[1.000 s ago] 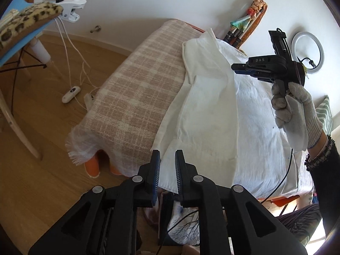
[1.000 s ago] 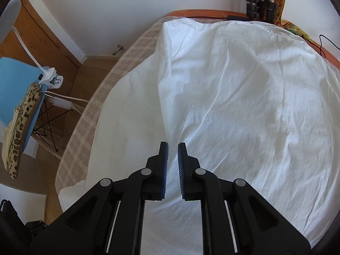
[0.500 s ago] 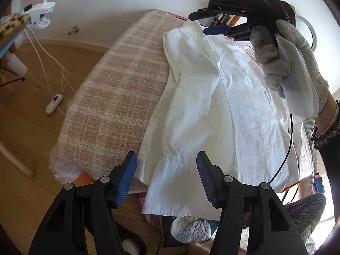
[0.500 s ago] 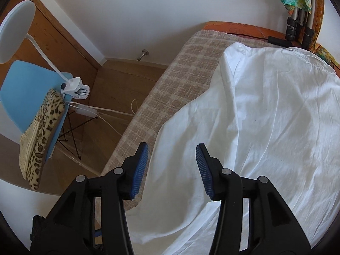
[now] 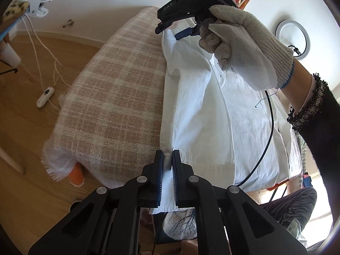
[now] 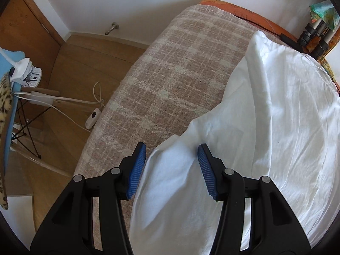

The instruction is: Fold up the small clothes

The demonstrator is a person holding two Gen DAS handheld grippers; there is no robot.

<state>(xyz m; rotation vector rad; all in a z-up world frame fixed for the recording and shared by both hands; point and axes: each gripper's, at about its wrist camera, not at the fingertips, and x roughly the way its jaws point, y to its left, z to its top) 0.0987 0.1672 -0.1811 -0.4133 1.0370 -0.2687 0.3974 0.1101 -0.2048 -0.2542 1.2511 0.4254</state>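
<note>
White cotton shirt [image 5: 212, 110], wrinkled and long, lay spread across the right half of the table, its near hem hanging over the edge, and that was where all the action was. Under it sat the beige-and-cream checked woven blanket [image 5: 119, 97] covering the tabletop, bare on the left side. Beyond that, wooden floor, a white corded switch [image 5: 45, 96] lying on it, and a white ring light [image 5: 293, 38] against the wall.

Now the change: half a second earlier the left black two-finger gripper [image 5: 167, 165] hung wide over the hem, and here it was clenched on the shirt's lower left corner, cloth pinched between its fingers. The right black gripper with blue ribbed pads [image 6: 172, 163], held in a grey knitted glove [image 5: 246, 48], had swung across to the far left edge up by the collar and shoulder; its fingers stood spread apart, straddling a raised fold of cloth, gripping nothing yet. A second ago both tools were closed and off the cloth, so I judged the first fold was being set up: one corner secured, the other about to be taken, then the left side could be carried over.

Writing, smallest of all: white letters "DAS" [image 5: 169, 6] on the right gripper's body. Nothing else could be read.
</note>
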